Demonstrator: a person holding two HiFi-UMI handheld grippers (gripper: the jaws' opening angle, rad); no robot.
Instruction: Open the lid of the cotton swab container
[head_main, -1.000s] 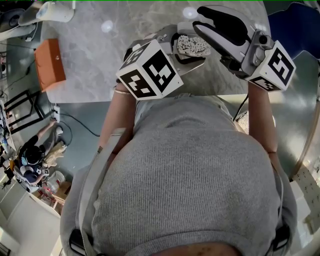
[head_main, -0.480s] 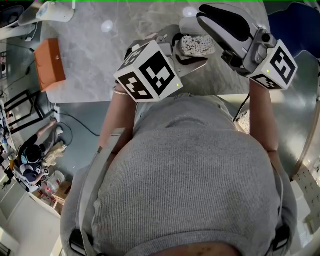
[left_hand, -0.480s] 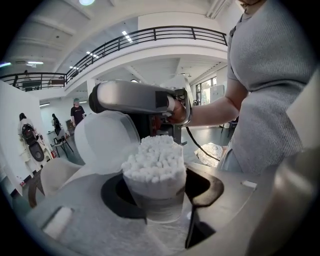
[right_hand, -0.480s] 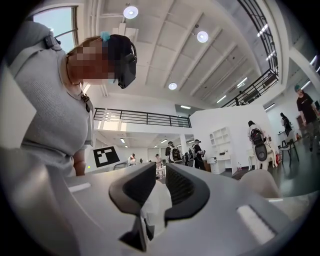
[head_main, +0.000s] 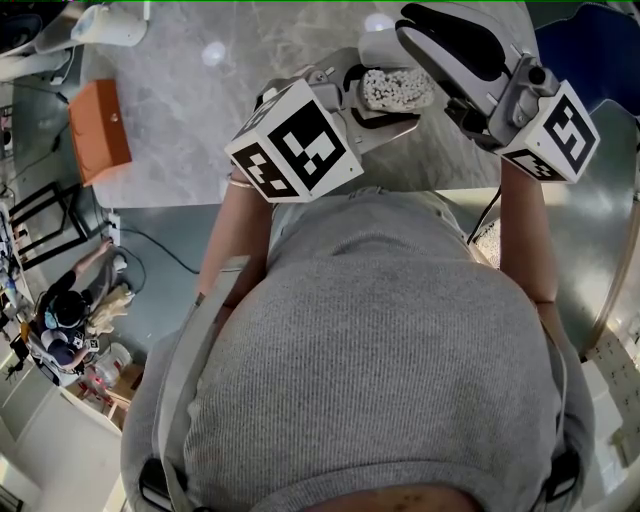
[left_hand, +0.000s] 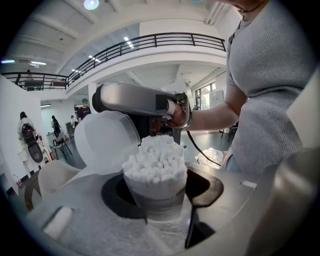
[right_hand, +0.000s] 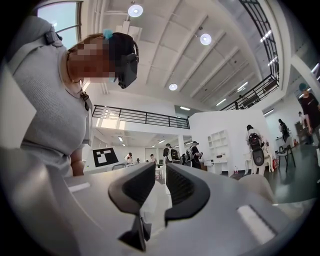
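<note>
A clear cotton swab container (head_main: 395, 88), packed with white swabs (left_hand: 156, 160), is held up over the table. My left gripper (head_main: 385, 102) is shut on its body (left_hand: 155, 200), and its jaws have just been closing on it. The translucent lid (left_hand: 107, 142) stands swung back beside the swabs, so the top is uncovered. My right gripper (head_main: 395, 40) reaches in from the right and grips the lid's edge (right_hand: 154, 200). Its jaws closed down, then eased slightly, with the thin lid between the pads (right_hand: 187, 187).
A grey marble table (head_main: 200, 110) lies below both grippers, its near edge against the person's torso. An orange pouch (head_main: 100, 125) sits at its left end and a white object (head_main: 110, 22) at the far left corner. People stand in the hall behind.
My right gripper has shifted a little up and to the right, drawing the lid further off the swabs. The left gripper with the container has barely moved.
</note>
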